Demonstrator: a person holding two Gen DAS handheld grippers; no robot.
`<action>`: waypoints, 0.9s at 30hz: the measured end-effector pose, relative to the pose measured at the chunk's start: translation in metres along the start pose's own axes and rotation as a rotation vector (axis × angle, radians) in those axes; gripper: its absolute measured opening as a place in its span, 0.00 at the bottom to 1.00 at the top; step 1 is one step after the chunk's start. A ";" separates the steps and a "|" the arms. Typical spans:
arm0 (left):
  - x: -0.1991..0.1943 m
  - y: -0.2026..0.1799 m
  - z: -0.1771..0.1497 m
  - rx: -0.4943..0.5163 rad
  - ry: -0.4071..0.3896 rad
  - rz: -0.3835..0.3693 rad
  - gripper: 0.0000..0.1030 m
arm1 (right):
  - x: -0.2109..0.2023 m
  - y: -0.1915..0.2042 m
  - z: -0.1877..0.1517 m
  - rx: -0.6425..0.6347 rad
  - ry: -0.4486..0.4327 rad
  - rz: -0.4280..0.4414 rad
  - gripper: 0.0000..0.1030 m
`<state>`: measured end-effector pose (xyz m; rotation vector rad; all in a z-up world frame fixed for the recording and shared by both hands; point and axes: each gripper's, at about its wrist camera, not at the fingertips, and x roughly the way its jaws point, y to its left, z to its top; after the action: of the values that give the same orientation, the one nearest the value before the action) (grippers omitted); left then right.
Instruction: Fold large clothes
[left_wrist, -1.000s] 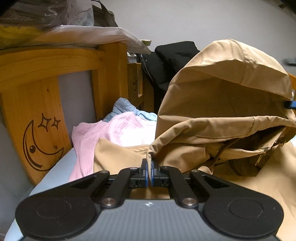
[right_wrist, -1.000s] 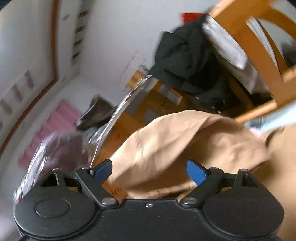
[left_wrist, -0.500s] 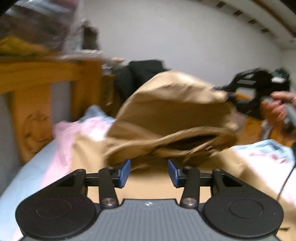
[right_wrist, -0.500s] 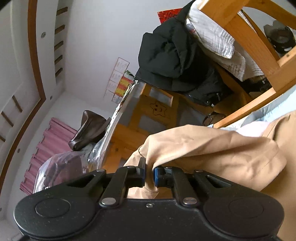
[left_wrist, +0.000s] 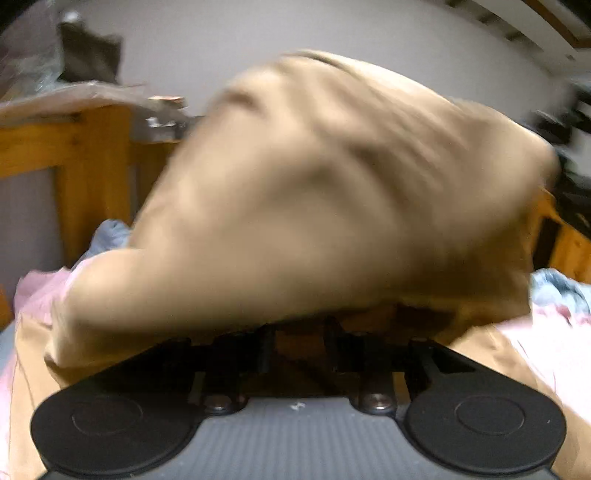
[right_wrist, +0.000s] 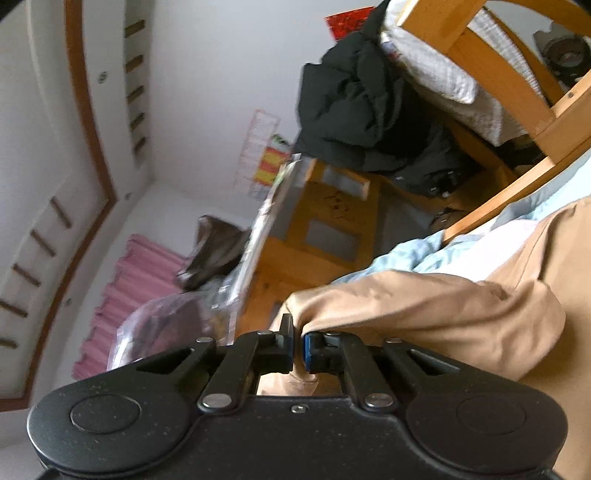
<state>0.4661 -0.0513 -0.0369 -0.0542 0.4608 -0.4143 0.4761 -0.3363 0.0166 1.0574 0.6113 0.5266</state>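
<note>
my right gripper (right_wrist: 297, 345) is pinched closed on a fold of the tan jacket (right_wrist: 424, 314), the cloth caught between its two pads. the jacket trails off to the right and lies across a pale blue sheet (right_wrist: 417, 254) on the bed. past it stands a wooden bed frame (right_wrist: 517, 184) with curved orange-brown rails. a black coat (right_wrist: 354, 107) hangs in a heap over the frame, next to white checked bedding (right_wrist: 443, 77). the wall behind is white, with a small red and yellow poster (right_wrist: 269, 162). pink curtains (right_wrist: 122, 295) show at lower left, and a crinkled clear plastic bag (right_wrist: 166, 325) sits just beside my gripper.

my left gripper (left_wrist: 297, 347) sits under a big, blurred swell of the same tan jacket (left_wrist: 314, 192), which fills most of that view and hangs over the fingers. the two fingers stand apart with a gap between them, and no cloth is clamped there that i can make out. pink fabric (left_wrist: 40, 288) lies on the bed at both sides, with a bit of light blue cloth (left_wrist: 110, 236) at left. a wooden headboard (left_wrist: 85, 158) rises at left against a plain grey-white wall.
</note>
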 end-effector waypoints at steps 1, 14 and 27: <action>-0.001 0.004 -0.001 -0.023 0.008 -0.009 0.32 | -0.004 -0.004 -0.004 -0.012 0.016 0.013 0.05; -0.147 0.062 -0.076 -0.291 0.214 -0.142 0.49 | -0.070 -0.081 -0.073 -0.050 0.174 -0.054 0.13; -0.094 0.117 -0.028 -0.607 0.256 0.038 0.53 | -0.112 -0.111 -0.029 -0.050 0.069 -0.331 0.55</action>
<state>0.4209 0.0945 -0.0390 -0.5842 0.8280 -0.2321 0.3869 -0.4367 -0.0720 0.8707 0.8122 0.2874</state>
